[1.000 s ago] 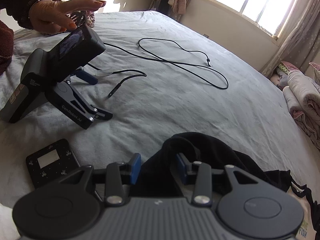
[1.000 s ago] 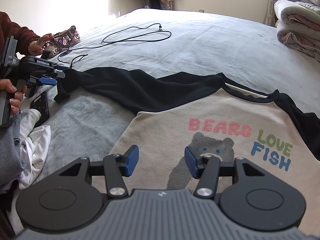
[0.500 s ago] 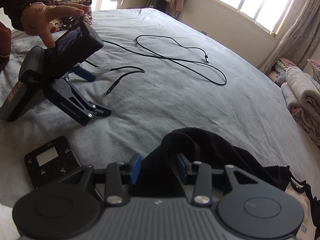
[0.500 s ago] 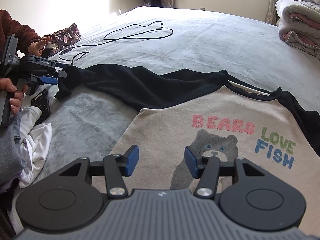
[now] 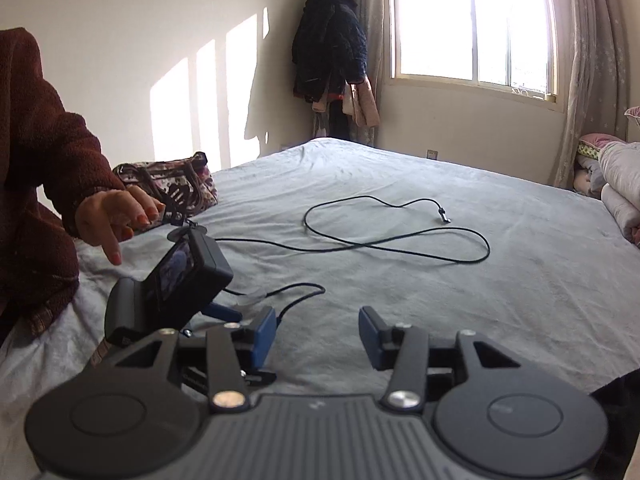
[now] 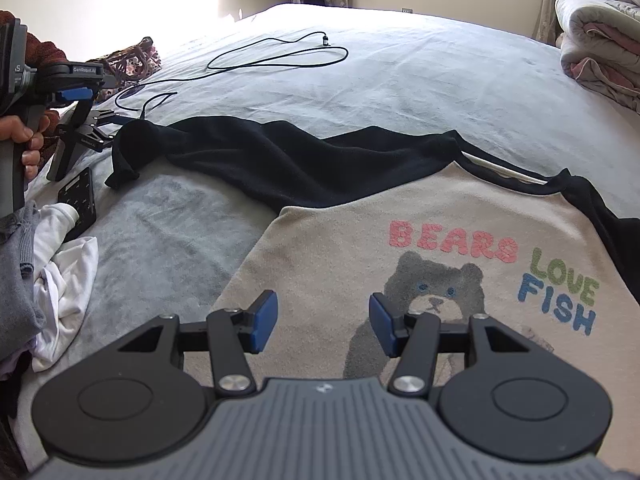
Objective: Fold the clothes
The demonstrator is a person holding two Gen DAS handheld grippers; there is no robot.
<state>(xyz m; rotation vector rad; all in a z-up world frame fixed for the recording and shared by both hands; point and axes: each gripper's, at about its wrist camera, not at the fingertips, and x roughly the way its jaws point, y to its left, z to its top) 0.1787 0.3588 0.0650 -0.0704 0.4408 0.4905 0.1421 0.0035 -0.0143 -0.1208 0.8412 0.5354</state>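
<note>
A long black cable (image 5: 400,236) lies looped on the grey bed (image 5: 460,280); a patterned bag (image 5: 176,188) sits at the bed's left edge, near the wall; a spare handheld device (image 5: 176,288) with a lit screen rests beside it; folded quilts (image 6: 600,44) are piled at right; dark coats (image 5: 330,48) hang in the corner by the window (image 5: 472,20).

1. Two handheld grippers in use: the left gripper (image 5: 317,335) and the right gripper (image 6: 323,325), each with two blue-padded fingers set apart.
2. One spare gripper device (image 5: 168,292) lying on the bed (image 5: 440,280).
3. One sweatshirt (image 6: 400,248) with a bear print, spread flat.
4. One black cable (image 5: 400,236) looped on the sheet.
5. One patterned bag (image 5: 176,188).
6. One small dark keypad-like gadget (image 6: 78,196).
7. One white garment (image 6: 64,272) bunched at the edge.
8. One stack of folded quilts (image 6: 600,40).
9. One window (image 5: 472,20).
</note>
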